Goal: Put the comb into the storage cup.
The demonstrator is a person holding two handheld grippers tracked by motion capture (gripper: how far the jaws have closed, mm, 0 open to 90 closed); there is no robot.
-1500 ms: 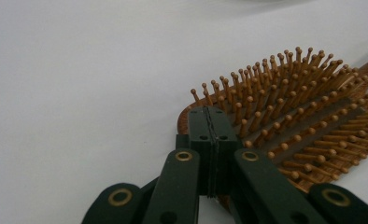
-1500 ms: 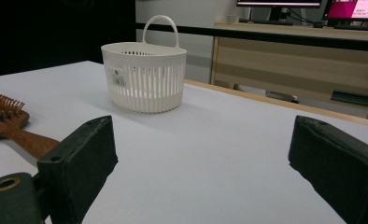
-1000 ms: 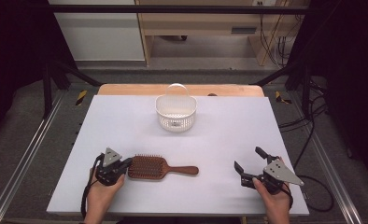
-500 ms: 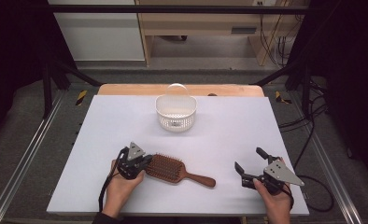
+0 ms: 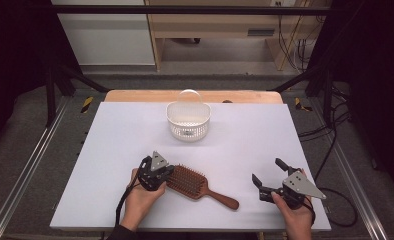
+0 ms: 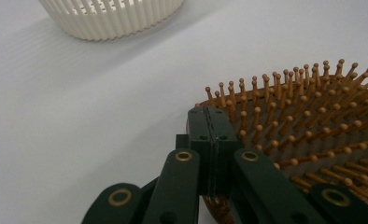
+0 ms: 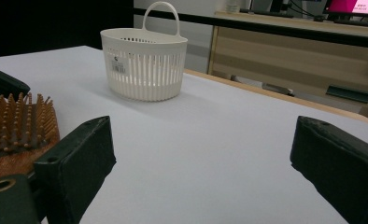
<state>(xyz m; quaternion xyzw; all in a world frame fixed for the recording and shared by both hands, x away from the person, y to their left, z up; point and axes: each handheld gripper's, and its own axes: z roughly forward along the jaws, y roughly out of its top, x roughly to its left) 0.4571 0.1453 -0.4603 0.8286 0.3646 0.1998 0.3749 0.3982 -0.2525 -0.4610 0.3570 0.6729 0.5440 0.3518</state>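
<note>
Desk: pale lilac sheet (image 5: 110, 150) under dark room edges, a wooden bench behind, at the top of the high view.
Hairbrush (image 5: 197, 185): lies bristles up in the lower middle of the high view – its long axis runs from the head at left down to the handle at lower right.
Left gripper (image 5: 163, 174): jaws fully together, their tips against the head's left rim; I cannot tell if any edge is pinched.
Right gripper (image 5: 267, 176): jaws wide apart, nothing between them, at the lower right – well apart from the handle.
Nearer hand: the left one.
Basket (image 5: 188, 120): white, slatted, upper middle, beyond the brush.
Writing: a small sticker (image 7: 118, 68) on the basket, too small to read.
</note>
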